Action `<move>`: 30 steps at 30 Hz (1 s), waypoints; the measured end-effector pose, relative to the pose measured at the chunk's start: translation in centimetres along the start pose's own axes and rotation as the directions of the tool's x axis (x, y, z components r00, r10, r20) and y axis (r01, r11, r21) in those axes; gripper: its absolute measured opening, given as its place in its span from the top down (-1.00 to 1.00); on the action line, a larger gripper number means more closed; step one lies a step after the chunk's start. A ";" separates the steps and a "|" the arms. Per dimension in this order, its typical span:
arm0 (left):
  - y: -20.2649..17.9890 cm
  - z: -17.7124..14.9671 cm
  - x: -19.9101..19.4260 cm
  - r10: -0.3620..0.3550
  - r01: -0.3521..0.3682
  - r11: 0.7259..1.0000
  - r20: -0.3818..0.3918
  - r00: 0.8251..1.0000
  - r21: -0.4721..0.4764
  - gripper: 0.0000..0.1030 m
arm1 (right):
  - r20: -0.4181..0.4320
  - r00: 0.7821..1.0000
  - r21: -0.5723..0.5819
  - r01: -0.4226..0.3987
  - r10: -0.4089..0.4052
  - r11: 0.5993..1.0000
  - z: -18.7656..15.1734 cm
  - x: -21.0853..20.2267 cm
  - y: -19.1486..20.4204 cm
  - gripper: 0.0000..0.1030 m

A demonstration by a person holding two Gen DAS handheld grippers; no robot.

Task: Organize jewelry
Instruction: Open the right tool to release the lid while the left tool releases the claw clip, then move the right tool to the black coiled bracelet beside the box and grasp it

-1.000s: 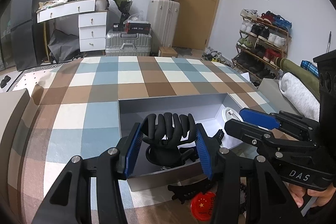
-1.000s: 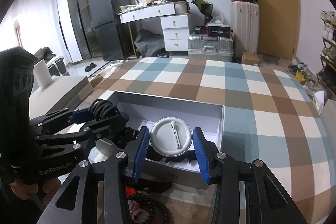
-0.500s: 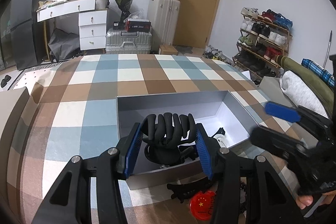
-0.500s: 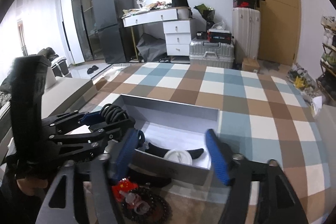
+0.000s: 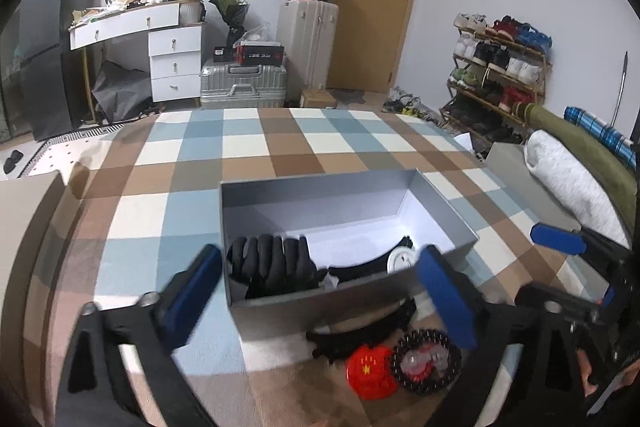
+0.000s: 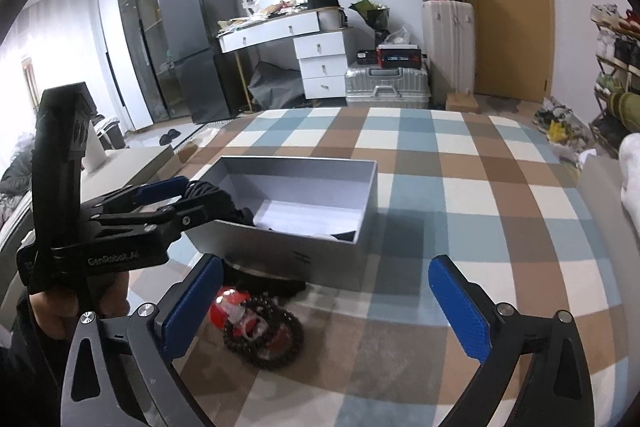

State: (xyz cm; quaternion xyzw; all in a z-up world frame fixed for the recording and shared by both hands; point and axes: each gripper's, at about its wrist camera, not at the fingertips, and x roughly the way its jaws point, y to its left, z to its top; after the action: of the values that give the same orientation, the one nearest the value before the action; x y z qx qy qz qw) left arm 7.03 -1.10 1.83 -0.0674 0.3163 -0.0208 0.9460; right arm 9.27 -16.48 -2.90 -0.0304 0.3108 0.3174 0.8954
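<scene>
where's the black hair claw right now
In the left wrist view the hair claw lies inside the grey box, in its near left corner, left of the white badge.

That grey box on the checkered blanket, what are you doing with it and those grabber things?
A person is tidying jewelry into the grey box using two hand-held grabbers. The black claw clip and a white round piece already lie inside it. The left gripper and the right gripper both have their jaws opening, with nothing pinched between them. Still outside, in front of the box on the blanket, wait a red badge and a dark bead bracelet.
</scene>
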 end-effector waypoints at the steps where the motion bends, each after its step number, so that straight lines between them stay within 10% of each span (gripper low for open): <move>1: -0.1 -0.3 -0.5 0.003 -0.003 1.000 0.006 1.000 0.007 -0.98 | -0.002 1.000 0.004 0.002 -0.002 1.000 -0.1 -0.1 -0.1 -1.00; 30: 1.7 -4.5 -2.9 0.060 -0.064 0.997 -0.085 0.995 -0.044 -0.98 | -0.184 0.979 0.005 -0.093 0.093 0.996 -2.7 2.2 2.1 -1.00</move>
State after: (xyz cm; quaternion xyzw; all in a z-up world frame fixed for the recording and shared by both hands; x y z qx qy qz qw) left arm 2.01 0.28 -0.21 -0.0789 0.3581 0.0130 0.9302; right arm 7.93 -14.22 -6.05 -0.0466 0.3926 0.3553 0.8470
